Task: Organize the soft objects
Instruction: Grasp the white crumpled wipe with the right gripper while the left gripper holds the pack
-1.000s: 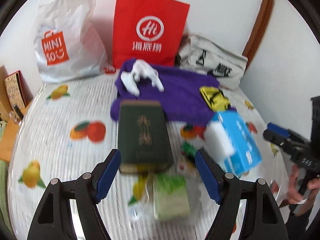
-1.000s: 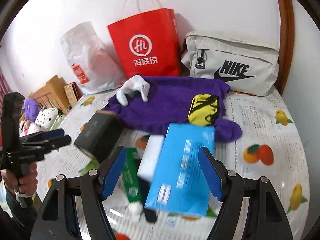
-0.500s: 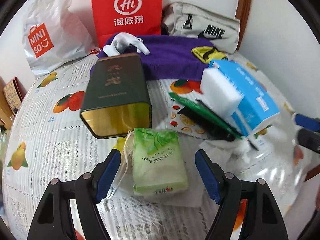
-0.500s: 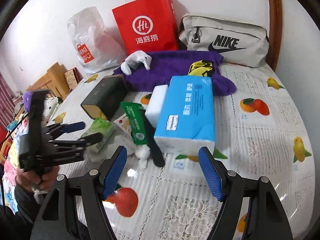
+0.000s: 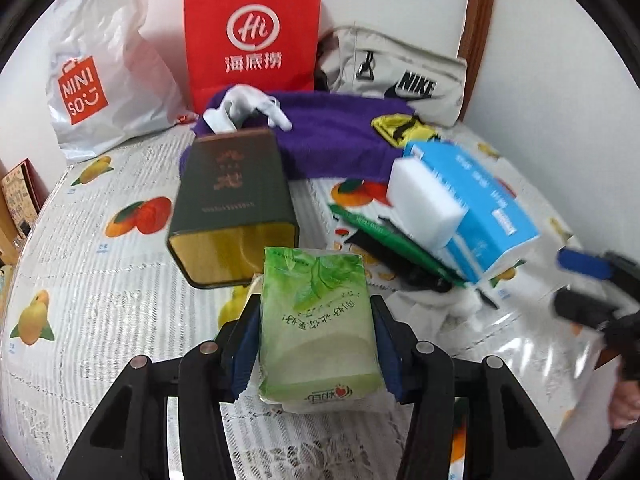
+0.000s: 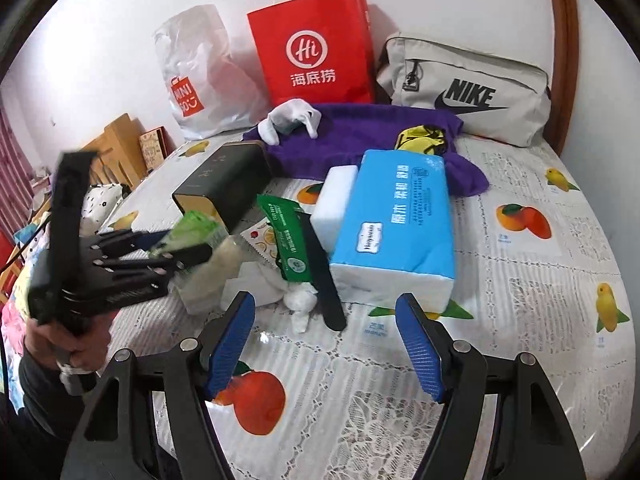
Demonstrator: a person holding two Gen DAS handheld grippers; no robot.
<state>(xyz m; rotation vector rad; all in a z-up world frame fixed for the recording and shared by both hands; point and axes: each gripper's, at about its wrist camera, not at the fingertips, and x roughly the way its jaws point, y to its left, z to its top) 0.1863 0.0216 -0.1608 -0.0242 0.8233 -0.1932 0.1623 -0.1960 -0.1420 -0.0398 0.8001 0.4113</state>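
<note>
In the left wrist view, the left claw point(image 5: 316, 344) is closing around the green tissue pack point(image 5: 316, 320), its pads touching both sides, on the surface point(image 5: 100, 300). In the right wrist view, the right claw point(image 6: 326, 344) is hovering spread and empty, near the blue tissue pack point(image 6: 396, 228).

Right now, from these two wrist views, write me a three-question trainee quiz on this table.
1. True or false: the red paper bag lies flat on the table.
2. Which item sits between the left gripper pads? A) green tissue pack B) white sponge block C) dark green tin
3. Fill in: the yellow pouch rests on the ______ towel.

Key: 1 false, it stands upright against the wall. 2 A; the jaws are closing on it. 3 purple.
</note>
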